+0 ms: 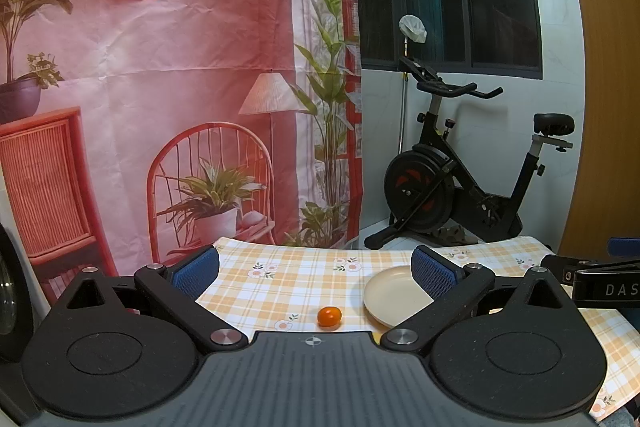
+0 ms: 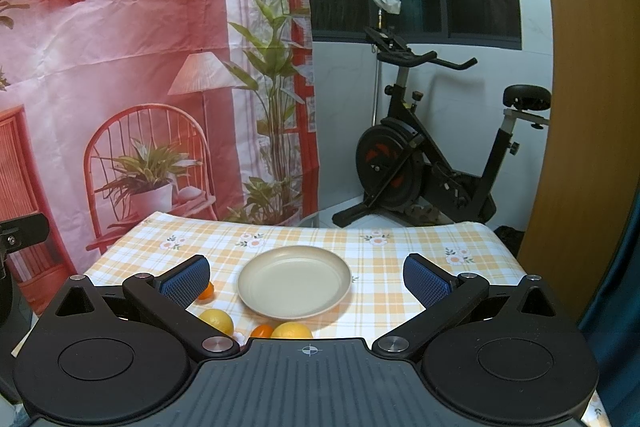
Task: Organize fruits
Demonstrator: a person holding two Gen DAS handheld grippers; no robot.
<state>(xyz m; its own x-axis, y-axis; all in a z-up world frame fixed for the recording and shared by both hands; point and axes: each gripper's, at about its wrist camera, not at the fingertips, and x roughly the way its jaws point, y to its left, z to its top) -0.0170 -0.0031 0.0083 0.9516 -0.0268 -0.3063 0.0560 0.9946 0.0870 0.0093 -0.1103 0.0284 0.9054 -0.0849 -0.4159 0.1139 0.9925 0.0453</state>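
Showing the task at its outset: the round cream plastic plate (image 2: pixel 294 282) on the orange-checked tablecloth of the table (image 2: pixel 400 251) holds nothing, and all fruit visible lies beside it on the near-left side. Two yellow lemons (image 2: pixel 216 320) (image 2: pixel 291 330) and a small orange tomato-like fruit (image 2: pixel 262 330) sit just off the plate's near rim; another orange fruit (image 2: pixel 207 291) is partly hidden by a finger pad. Left claw (image 1: pixel 316 273) and right claw (image 2: pixel 306 279) both hover with jaws wide apart, empty. Nothing blocks the plate; a black exercise bike (image 2: pixel 432 163) stands well behind it.
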